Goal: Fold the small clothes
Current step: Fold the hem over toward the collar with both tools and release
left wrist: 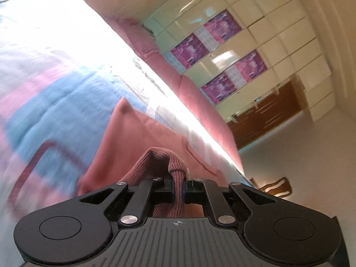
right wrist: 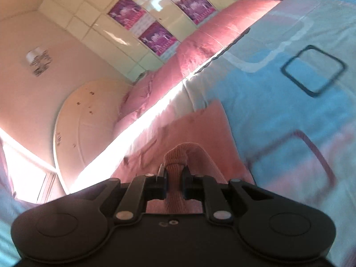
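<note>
Both my tongs are clenched on the pink garment's point(left wrist: 142, 138) ribbed hem, left tongs point(left wrist: 178, 192) and right tongs point(right wrist: 174, 183) lifting it over the bed point(right wrist: 289, 102). It's soft, light knit, likely to sag; hem corners give the surest hold.

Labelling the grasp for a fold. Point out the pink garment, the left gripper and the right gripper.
pink garment point(left wrist: 138, 138): left wrist view, flat cloth on the bed.
left gripper point(left wrist: 178, 191): left wrist view, between the fingertips, shut on the ribbed edge.
right gripper point(right wrist: 174, 182): right wrist view, between the fingertips, shut on the ribbed edge.
</note>
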### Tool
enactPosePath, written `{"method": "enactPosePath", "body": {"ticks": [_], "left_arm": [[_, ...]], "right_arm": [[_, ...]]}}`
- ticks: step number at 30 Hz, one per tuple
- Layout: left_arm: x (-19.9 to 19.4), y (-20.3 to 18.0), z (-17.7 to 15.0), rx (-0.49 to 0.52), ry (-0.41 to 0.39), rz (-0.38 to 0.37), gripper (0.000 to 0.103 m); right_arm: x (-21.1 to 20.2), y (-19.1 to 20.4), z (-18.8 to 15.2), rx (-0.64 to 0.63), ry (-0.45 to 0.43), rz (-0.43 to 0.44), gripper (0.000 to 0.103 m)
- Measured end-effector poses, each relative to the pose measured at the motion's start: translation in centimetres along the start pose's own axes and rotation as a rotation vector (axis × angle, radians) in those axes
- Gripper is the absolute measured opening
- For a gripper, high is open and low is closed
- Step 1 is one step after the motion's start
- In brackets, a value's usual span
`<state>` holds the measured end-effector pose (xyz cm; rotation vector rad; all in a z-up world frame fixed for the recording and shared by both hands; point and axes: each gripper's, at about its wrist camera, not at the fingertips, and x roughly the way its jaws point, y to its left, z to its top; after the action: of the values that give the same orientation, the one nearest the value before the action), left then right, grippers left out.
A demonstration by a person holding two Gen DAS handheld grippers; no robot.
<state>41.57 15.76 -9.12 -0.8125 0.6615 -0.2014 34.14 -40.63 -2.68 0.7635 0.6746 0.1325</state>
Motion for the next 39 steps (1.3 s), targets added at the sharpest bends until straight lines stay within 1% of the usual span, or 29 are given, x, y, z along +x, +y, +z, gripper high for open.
{"method": "enactPosePath", "body": {"ticks": [3,6,8,9,10,11,12,13,14,15,16,19,21,22,24,26,27,28,29,30,31,32,33,34,35,36,37,38,39], "left_arm": [[5.2,0.4,2.4,0.001,0.037,0.030,0.005],[9.6,0.9,3.7,0.028,0.085,0.061,0.005],[10.8,1.5,4.3,0.018,0.062,0.025,0.005],[11.0,2.0,4.7,-0.004,0.046,0.000,0.011],[10.9,2.3,4.9,-0.020,0.019,-0.011,0.036],[10.5,2.4,5.1,-0.012,-0.014,-0.010,0.054],[10.1,2.4,5.2,0.012,-0.051,0.003,0.078],[9.8,2.3,5.5,0.052,-0.077,0.020,0.078],[9.8,2.5,5.9,0.084,-0.069,0.028,0.078],[9.9,2.3,6.1,0.128,-0.061,0.040,0.078],[10.2,1.9,6.3,0.189,-0.041,0.045,0.078],[12.1,-0.5,6.4,0.443,0.047,0.104,0.078],[13.6,-2.0,6.0,0.604,0.072,0.159,0.078],[14.5,-2.6,6.0,0.663,0.083,0.171,0.078],[15.6,-3.2,6.1,0.735,0.110,0.184,0.076],[16.8,-4.0,5.5,0.807,0.153,0.178,0.071],[17.5,-4.3,5.3,0.834,0.173,0.184,0.062],[18.1,-4.5,5.0,0.856,0.195,0.188,0.048],[18.6,-4.6,4.6,0.874,0.208,0.188,0.041],[18.4,-4.8,4.2,0.886,0.202,0.187,0.016],[18.3,-5.1,4.1,0.893,0.181,0.185,0.008],[17.5,-5.3,4.1,0.877,0.139,0.177,0.008],[16.4,-5.2,4.3,0.844,0.068,0.157,0.008],[15.2,-4.8,4.7,0.782,0.013,0.141,0.008],[14.2,-4.0,5.3,0.705,-0.030,0.154,0.008],[13.9,-3.0,5.8,0.635,-0.047,0.185,0.007],[13.9,-2.0,6.3,0.574,-0.037,0.190,0.008],[14.0,-1.6,6.4,0.544,-0.028,0.187,0.008],[14.0,-1.8,6.3,0.552,-0.030,0.185,0.007]], "right_arm": [[4.8,-0.5,2.2,0.027,0.030,-0.034,0.012],[9.6,-1.5,3.6,0.042,0.072,-0.072,0.012],[11.8,-2.3,4.1,0.041,0.051,-0.064,0.021],[12.1,-2.4,4.4,0.037,0.032,-0.058,0.036],[12.2,-2.6,4.6,0.036,0.001,-0.076,0.064],[11.8,-2.4,4.7,0.018,-0.042,-0.085,0.073],[11.4,-2.3,4.8,-0.016,-0.077,-0.088,0.073],[11.2,-2.2,4.9,-0.049,-0.076,-0.084,0.066],[11.1,-2.1,5.0,-0.080,-0.069,-0.083,0.059],[11.2,-2.0,5.1,-0.116,-0.059,-0.082,0.045],[11.4,-1.8,5.2,-0.162,-0.040,-0.092,0.044],[12.2,-0.7,5.0,-0.314,-0.009,-0.145,0.044],[13.1,0.3,4.7,-0.420,0.014,-0.167,0.046],[13.6,0.9,4.5,-0.476,0.028,-0.178,0.045],[14.9,1.8,4.1,-0.580,0.061,-0.199,0.045],[16.1,2.5,3.7,-0.655,0.100,-0.215,0.043],[16.7,2.7,3.4,-0.691,0.113,-0.228,0.043],[17.2,3.0,3.0,-0.725,0.122,-0.235,0.041],[17.2,3.1,2.8,-0.749,0.127,-0.240,0.037],[17.5,3.2,2.5,-0.774,0.130,-0.250,0.020],[17.4,3.4,2.2,-0.788,0.139,-0.255,0.011],[17.4,3.7,2.0,-0.805,0.135,-0.265,0.010],[17.0,4.0,1.8,-0.814,0.120,-0.259,0.009],[16.2,4.1,2.1,-0.792,0.093,-0.235,0.009],[15.2,3.8,2.7,-0.730,0.036,-0.200,0.009],[13.9,3.2,3.3,-0.658,-0.023,-0.188,0.008],[13.4,2.4,3.9,-0.600,-0.053,-0.208,0.008],[13.5,1.7,4.2,-0.567,-0.054,-0.226,0.008],[13.6,1.4,4.4,-0.536,-0.042,-0.218,0.008]]}}
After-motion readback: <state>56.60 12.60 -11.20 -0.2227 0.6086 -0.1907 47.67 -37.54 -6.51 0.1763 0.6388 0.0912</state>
